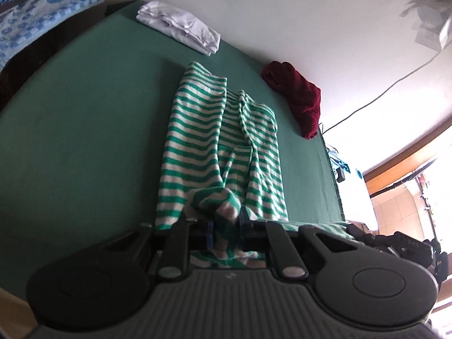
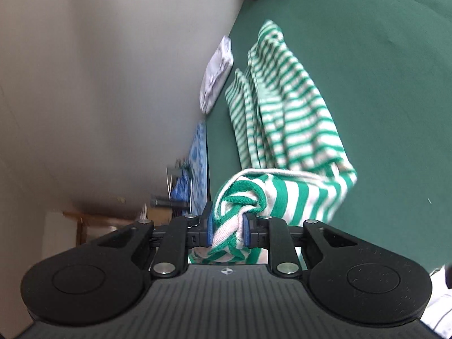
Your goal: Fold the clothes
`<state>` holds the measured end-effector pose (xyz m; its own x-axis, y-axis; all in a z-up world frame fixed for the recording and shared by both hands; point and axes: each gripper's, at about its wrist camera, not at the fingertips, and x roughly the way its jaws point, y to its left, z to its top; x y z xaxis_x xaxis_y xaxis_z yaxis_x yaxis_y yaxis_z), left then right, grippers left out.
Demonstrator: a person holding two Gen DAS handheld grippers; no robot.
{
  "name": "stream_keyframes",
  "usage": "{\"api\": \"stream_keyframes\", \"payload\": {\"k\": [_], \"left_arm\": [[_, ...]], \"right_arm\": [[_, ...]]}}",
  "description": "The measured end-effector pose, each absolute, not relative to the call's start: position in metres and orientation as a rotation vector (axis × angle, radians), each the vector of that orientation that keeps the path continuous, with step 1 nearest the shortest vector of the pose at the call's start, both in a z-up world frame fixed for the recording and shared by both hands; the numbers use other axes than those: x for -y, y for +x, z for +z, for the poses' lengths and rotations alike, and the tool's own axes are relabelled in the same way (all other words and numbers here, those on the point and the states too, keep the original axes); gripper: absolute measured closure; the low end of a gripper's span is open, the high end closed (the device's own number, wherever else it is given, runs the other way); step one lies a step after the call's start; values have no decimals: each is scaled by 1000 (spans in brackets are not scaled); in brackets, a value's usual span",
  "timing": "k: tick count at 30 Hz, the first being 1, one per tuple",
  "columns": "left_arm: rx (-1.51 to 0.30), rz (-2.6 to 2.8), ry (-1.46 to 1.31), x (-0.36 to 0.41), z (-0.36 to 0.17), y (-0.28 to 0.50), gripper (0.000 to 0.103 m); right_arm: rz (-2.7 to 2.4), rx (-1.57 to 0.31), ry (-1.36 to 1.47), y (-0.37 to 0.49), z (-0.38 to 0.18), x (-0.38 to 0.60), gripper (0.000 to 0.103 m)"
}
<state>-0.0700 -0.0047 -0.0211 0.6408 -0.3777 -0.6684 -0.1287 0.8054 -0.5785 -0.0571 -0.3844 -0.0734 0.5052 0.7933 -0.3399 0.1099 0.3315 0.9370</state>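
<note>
**Lifting the near hem to fold it over**

I am gripping the striped garment (image 1: 220, 141), which is lying lengthwise on the green table (image 1: 84, 141), by its near end. My left gripper (image 1: 224, 227) is clenching a bunched corner; my right gripper (image 2: 227, 230) is clamping another wad of the hem. I am aiming to keep both hands level and carry the edge evenly toward the far end. The cloth beneath my jaws is hidden, and the right view is blurring.

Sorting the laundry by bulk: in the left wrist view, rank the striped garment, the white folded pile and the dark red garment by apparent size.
1. Striped garment, clearly largest, though also nearest the camera.
2. and 3. White folded pile and dark red garment look about alike; the pile lies farther off, so no ranking.
</note>
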Motion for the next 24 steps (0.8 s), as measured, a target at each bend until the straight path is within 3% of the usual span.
{"api": "stream_keyframes", "payload": {"k": [4,12,13,14,15,16,17,21,24], "left_arm": [[-935,-152,-683,-9,-51,-19,92],[-1039,-305,-770,-32,-108,49,87],[-1036,-333,-787,-36,-109,48,83],[-1025,-364,-802,-41,-108,47,70],[-1002,-398,-814,-48,-104,43,57],[-973,-427,-824,-56,-100,39,29],[-932,-449,-830,-65,-93,34,16],[-812,-531,-786,-90,-63,15,14],[-822,-599,-705,-77,-57,9,18]], "right_arm": [[441,-942,1223,-19,-92,374,81],[275,-936,1256,20,-132,368,66],[292,-926,1288,19,-134,371,58],[318,-891,1332,16,-134,377,44],[345,-853,1377,12,-133,383,38],[371,-801,1425,8,-130,390,32],[396,-748,1473,4,-127,397,31],[447,-676,1278,-11,-85,404,36],[463,-714,789,-20,-48,366,47]]}}
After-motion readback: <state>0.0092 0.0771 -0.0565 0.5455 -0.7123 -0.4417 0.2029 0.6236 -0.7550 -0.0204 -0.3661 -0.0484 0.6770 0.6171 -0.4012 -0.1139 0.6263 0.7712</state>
